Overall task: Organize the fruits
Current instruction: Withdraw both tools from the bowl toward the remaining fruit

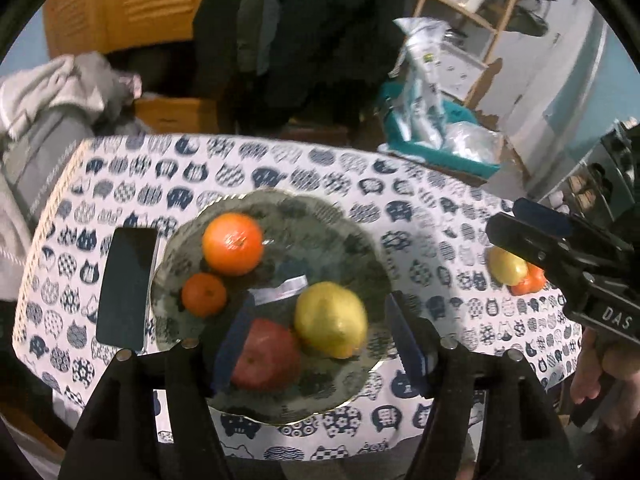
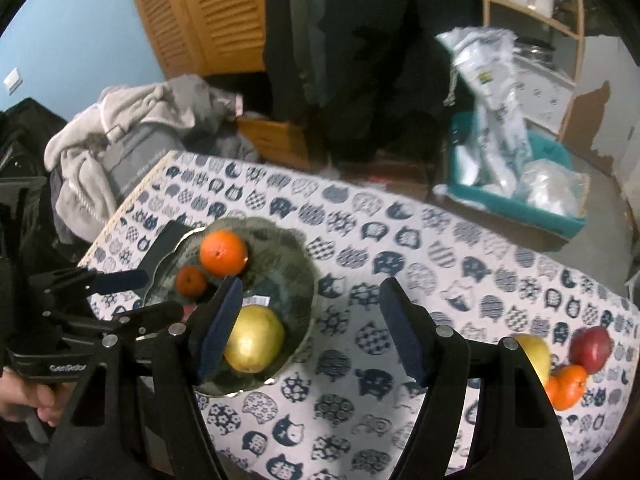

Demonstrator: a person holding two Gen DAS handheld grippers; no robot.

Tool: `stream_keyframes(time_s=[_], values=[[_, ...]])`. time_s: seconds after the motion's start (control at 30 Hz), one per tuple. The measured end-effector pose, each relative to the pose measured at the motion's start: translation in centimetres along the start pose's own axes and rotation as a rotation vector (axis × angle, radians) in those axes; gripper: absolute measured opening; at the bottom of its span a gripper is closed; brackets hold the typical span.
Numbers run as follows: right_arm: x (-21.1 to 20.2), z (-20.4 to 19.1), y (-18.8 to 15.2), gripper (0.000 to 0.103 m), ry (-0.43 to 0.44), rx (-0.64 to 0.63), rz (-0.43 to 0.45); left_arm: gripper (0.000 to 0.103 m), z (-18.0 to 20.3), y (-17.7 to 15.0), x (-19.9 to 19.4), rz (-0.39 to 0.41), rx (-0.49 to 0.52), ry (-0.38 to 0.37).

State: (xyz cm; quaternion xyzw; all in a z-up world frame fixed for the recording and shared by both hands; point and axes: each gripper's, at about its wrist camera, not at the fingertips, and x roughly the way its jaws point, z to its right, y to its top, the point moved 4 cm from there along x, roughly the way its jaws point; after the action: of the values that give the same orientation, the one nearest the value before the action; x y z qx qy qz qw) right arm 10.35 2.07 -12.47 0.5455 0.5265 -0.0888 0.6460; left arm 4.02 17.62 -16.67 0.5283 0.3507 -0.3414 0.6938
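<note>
Blue-padded jaws of the left gripper stood apart over the glass bowl, nothing pinched, one pad hiding part of the red apple. Beside it lay a blurred yellow pear, then two oranges. Right gripper gaped, empty, above the cat-print tablecloth; more fruit lay half-hidden near its right edge.

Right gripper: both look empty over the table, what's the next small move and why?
Probably swing the right gripper toward the loose fruit at the table's right edge, starting with the yellow fruit. Its jaws are open and empty over bare tablecloth, the plate already holds four fruits, and three remain outside it, nearest this gripper.
</note>
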Motion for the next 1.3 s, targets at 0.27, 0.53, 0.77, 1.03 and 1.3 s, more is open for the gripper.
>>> stream_keyframes(time_s=[0.27,0.53,0.77,1.03,1.3], values=[[-4.5,1.4,0.6,0.073,-0.026,0.011,0.090,0.075,3.4,0.7,-2.5,0.062,0.053,-0.040],[-8.1,3.3,-0.1,0.075,-0.056,0.032,0.140,0.077,6.4,0.9,-3.5,0.087,0.092,-0.064],[-10.4,5.5,-1.0,0.077,-0.082,0.062,0.166,0.078,9.4,0.9,-3.8,0.091,0.133,-0.083],[-12.8,8.3,-1.9,0.083,-0.121,0.102,0.191,0.081,12.6,1.0,-3.8,0.087,0.179,-0.095],[-14.2,11.2,-3.2,0.083,-0.155,0.142,0.196,0.082,15.9,1.2,-3.8,0.087,0.219,-0.106]])
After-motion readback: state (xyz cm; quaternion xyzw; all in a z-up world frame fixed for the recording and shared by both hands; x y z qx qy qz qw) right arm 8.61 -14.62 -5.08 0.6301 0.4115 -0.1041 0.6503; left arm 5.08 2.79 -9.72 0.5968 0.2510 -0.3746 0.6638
